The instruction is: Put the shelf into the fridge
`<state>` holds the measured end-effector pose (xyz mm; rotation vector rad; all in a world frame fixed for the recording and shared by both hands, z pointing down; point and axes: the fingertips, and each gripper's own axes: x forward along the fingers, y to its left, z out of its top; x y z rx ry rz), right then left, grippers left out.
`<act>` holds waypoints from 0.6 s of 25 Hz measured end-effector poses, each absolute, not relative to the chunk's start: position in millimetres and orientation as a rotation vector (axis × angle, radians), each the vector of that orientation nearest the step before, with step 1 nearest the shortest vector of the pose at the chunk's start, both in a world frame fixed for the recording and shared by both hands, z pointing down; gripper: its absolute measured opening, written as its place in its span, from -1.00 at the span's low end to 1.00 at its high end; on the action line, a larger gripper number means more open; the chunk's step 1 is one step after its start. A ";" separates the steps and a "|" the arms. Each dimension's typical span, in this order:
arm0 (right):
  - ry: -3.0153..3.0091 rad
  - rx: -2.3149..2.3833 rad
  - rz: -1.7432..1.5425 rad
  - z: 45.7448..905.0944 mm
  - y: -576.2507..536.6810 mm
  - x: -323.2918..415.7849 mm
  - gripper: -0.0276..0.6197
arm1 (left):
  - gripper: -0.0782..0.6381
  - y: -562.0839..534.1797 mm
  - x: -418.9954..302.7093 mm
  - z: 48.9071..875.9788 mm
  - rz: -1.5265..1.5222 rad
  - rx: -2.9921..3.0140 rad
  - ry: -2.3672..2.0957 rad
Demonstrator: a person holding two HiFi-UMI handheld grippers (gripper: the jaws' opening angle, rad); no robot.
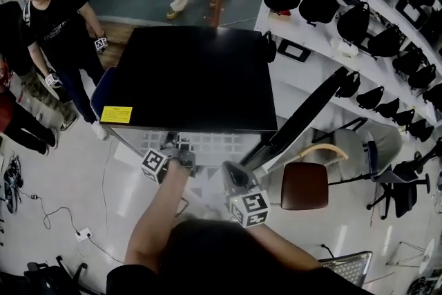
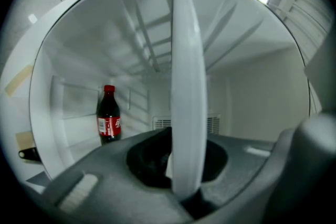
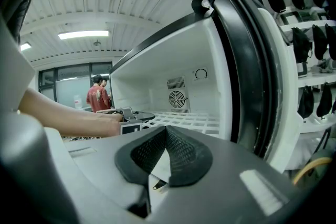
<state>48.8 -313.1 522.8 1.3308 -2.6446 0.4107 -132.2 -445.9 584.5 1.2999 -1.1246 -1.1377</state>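
Observation:
The white wire shelf sticks out level from under the fridge's black top. My left gripper is shut on the shelf's front edge. In the left gripper view the shelf's white rim runs between the jaws, with the white fridge interior behind it. A cola bottle stands inside the fridge. My right gripper hangs to the right of the left one, in front of the fridge. Its pads meet at the tip with nothing between them. The shelf grid lies ahead of the right gripper.
The fridge door stands open to the right, and its edge is close beside my right gripper. A brown chair sits right of me. Racks with black bags line the right side. People stand at the left.

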 end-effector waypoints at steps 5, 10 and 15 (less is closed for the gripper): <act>-2.642 1.334 0.410 524.2 -314.8 50.5 -0.91 | -0.69 -454.4 -133.2 586.0 -1.137 1.297 -1.127; -2.634 1.359 0.422 521.7 -323.3 55.4 -0.91 | -0.69 -462.0 -132.5 585.2 -1.136 1.300 -1.130; -2.637 1.391 0.417 514.2 -332.1 55.4 -0.91 | -0.69 -473.8 -133.5 584.3 -1.131 1.309 -1.122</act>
